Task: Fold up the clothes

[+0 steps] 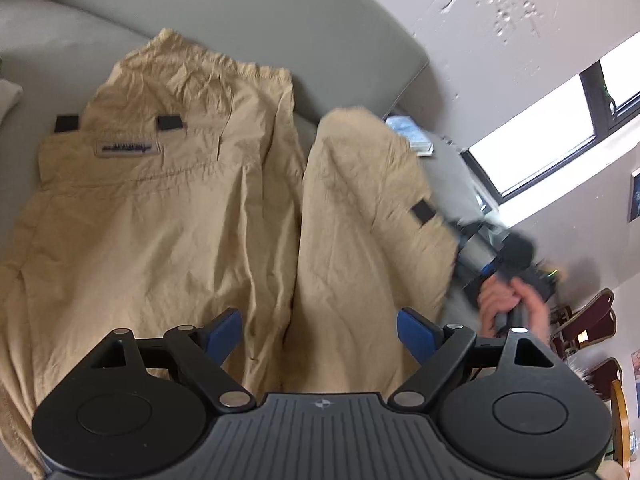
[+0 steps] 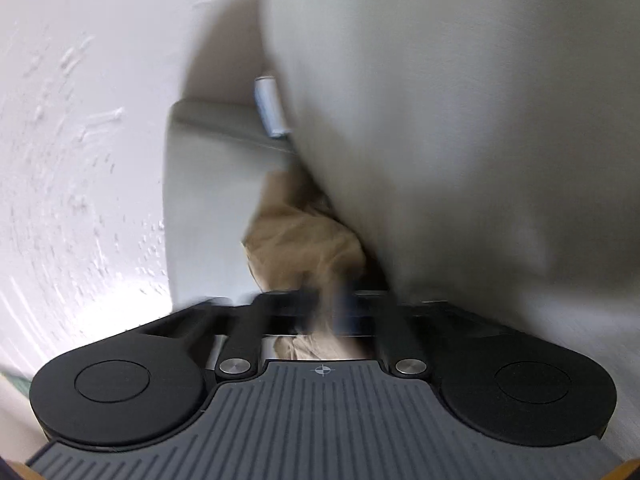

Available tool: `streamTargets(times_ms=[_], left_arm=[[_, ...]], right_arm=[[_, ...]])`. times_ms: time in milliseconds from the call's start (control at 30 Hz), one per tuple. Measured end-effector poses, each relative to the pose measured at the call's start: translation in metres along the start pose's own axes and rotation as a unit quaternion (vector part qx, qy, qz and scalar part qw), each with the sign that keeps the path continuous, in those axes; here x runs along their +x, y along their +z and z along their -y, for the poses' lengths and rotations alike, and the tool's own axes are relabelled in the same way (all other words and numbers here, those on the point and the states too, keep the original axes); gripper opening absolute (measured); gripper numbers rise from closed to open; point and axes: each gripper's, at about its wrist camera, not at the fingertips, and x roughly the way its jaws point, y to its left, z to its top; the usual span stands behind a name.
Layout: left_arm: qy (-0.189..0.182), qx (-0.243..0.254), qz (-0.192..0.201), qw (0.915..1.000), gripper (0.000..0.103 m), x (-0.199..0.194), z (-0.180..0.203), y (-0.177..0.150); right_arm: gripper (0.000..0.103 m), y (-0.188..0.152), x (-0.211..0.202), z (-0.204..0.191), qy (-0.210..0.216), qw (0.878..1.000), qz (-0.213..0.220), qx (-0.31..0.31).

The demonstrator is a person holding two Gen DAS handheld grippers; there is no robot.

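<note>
Tan trousers [image 1: 168, 208] spread on grey sofa [image 1: 248, 20], waistband toward 12 o'clock, legs running down to 6. Patch label [image 1: 127, 147] at 10 o'clock, script unreadable. Left gripper [image 1: 320, 330] spread wide, empty, over cloth. Right gripper [image 2: 324, 300] clamped on bunched tan fabric, blurred.

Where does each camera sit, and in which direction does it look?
Left wrist: on the left gripper, jaws open, looking over tan trousers on a grey sofa; the person's right hand shows.
Right wrist: on the right gripper, jaws shut on the trousers, facing sofa and wall; blurred.
Shared: trousers, sofa.
</note>
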Motion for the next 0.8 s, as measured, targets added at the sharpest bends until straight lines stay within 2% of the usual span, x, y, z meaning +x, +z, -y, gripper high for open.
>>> streamTargets(times_ms=[67, 133, 167, 200, 233, 267, 300, 333, 367, 400, 433, 467, 500, 533, 567, 600, 700, 800], left_arm=[[-0.002, 0.006, -0.007, 1.0, 0.083, 0.004, -0.001, -0.001], [-0.007, 0.012, -0.013, 0.9998, 0.083, 0.008, 0.0, -0.003], [-0.01, 0.014, -0.016, 0.9997, 0.083, 0.01, 0.001, -0.003], [-0.012, 0.017, -0.021, 0.9996, 0.084, 0.011, 0.002, -0.004], [-0.012, 0.02, -0.026, 0.9994, 0.084, 0.014, 0.004, -0.005], [-0.007, 0.025, -0.031, 0.9992, 0.084, 0.018, 0.005, -0.007], [-0.001, 0.031, -0.038, 0.9988, 0.084, 0.021, 0.007, -0.01], [0.003, 0.036, -0.045, 0.9983, 0.084, 0.024, 0.008, -0.012], [0.005, 0.036, -0.051, 0.998, 0.084, 0.026, 0.008, -0.014], [0.005, 0.034, -0.053, 0.998, 0.084, 0.025, 0.007, -0.015], [0.005, 0.031, -0.054, 0.9981, 0.084, 0.025, 0.005, -0.016], [0.002, 0.025, -0.053, 0.9983, 0.084, 0.023, 0.004, -0.017], [-0.001, 0.02, -0.053, 0.9984, 0.084, 0.023, 0.003, -0.016], [-0.002, 0.016, -0.053, 0.9985, 0.084, 0.022, 0.002, -0.017], [-0.004, 0.014, -0.054, 0.9985, 0.084, 0.021, 0.002, -0.016], [-0.006, 0.013, -0.054, 0.9984, 0.084, 0.02, 0.002, -0.015], [-0.016, 0.009, -0.056, 0.9983, 0.085, 0.018, 0.002, -0.013], [-0.02, -0.003, -0.053, 0.9984, 0.085, 0.016, -0.002, -0.012]], right_arm=[[0.005, -0.006, -0.018, -0.032, -0.009, 0.995, 0.062, -0.081], [0.003, -0.021, -0.048, -0.066, -0.009, 0.976, 0.139, -0.165], [0.002, -0.03, -0.064, -0.082, -0.01, 0.963, 0.178, -0.201], [0.002, -0.04, -0.08, -0.096, -0.018, 0.947, 0.216, -0.239], [0.002, -0.052, -0.093, -0.109, -0.043, 0.924, 0.255, -0.283], [0.003, -0.063, -0.101, -0.12, -0.082, 0.895, 0.285, -0.334], [0.007, -0.07, -0.101, -0.125, -0.124, 0.873, 0.289, -0.373], [0.018, -0.07, -0.096, -0.125, -0.179, 0.863, 0.254, -0.398], [0.02, -0.064, -0.087, -0.119, -0.222, 0.872, 0.193, -0.39], [0.02, -0.053, -0.082, -0.108, -0.232, 0.896, 0.146, -0.35], [0.02, -0.04, -0.087, -0.095, -0.196, 0.926, 0.136, -0.292], [0.021, -0.026, -0.093, -0.082, -0.159, 0.951, 0.125, -0.233], [0.024, -0.012, -0.097, -0.071, -0.124, 0.97, 0.113, -0.175], [0.047, 0.001, -0.096, -0.065, -0.102, 0.979, 0.106, -0.14], [0.062, 0.014, -0.095, -0.06, -0.081, 0.986, 0.1, -0.105], [0.062, 0.024, -0.091, -0.056, -0.072, 0.989, 0.101, -0.081], [0.064, 0.056, -0.059, -0.045, -0.055, 0.997, 0.055, -0.02], [0.065, 0.082, -0.016, -0.037, -0.086, 0.996, 0.021, -0.034]])
